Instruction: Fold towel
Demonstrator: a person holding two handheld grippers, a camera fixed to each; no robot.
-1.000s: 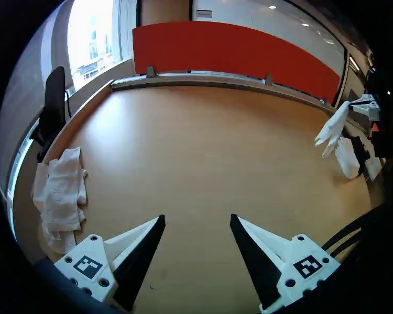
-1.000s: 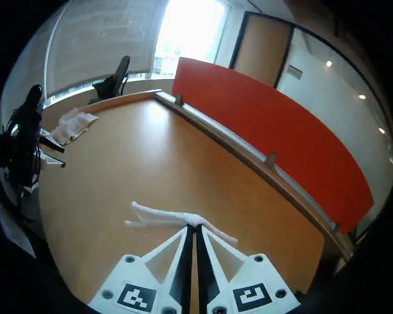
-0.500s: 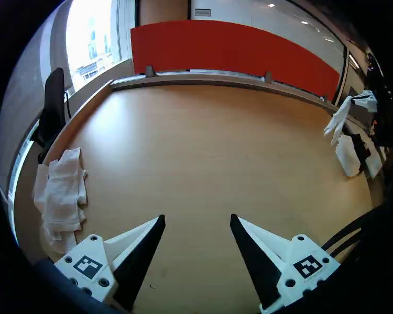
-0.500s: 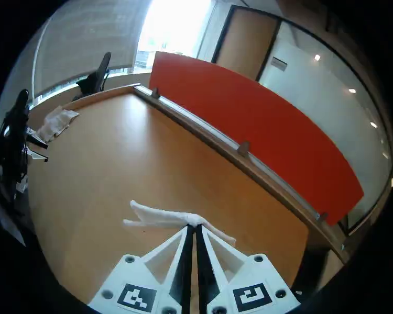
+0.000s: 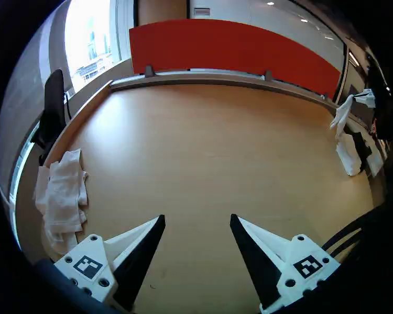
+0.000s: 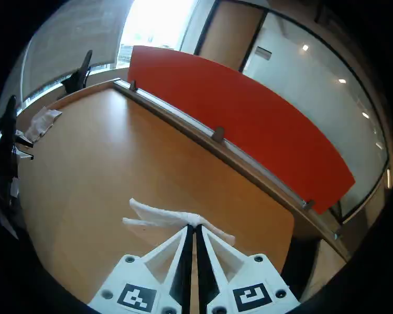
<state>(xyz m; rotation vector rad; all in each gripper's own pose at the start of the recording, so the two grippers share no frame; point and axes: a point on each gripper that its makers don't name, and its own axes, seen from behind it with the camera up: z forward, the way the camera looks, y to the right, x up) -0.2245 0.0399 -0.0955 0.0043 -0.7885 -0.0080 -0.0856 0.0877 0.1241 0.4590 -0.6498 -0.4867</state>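
My right gripper (image 6: pixel 194 228) is shut on a white towel (image 6: pixel 165 215), which sticks out in a crumpled band past its fingertips, above the wooden desk (image 6: pixel 91 157). In the left gripper view that same towel (image 5: pixel 342 112) hangs from the right gripper (image 5: pixel 358 99) at the desk's far right edge. My left gripper (image 5: pixel 196 222) stands open low over the desk (image 5: pixel 212 146), nothing between its fingers. A pile of white towels (image 5: pixel 63 196) lies to its left near the desk edge, and the pile (image 6: pixel 42 118) also appears far off in the right gripper view.
Another white towel (image 5: pixel 349 156) lies flat on the desk below the hanging one. A red partition (image 5: pixel 233 49) runs along the desk's far side. A black office chair (image 5: pixel 52 112) stands by the window. A person in dark clothing (image 6: pixel 8 141) is at the left.
The right gripper has swung and lifted with the towel; in the left gripper view the hanging towel has drifted right and upward. The left gripper has stayed open and almost still.
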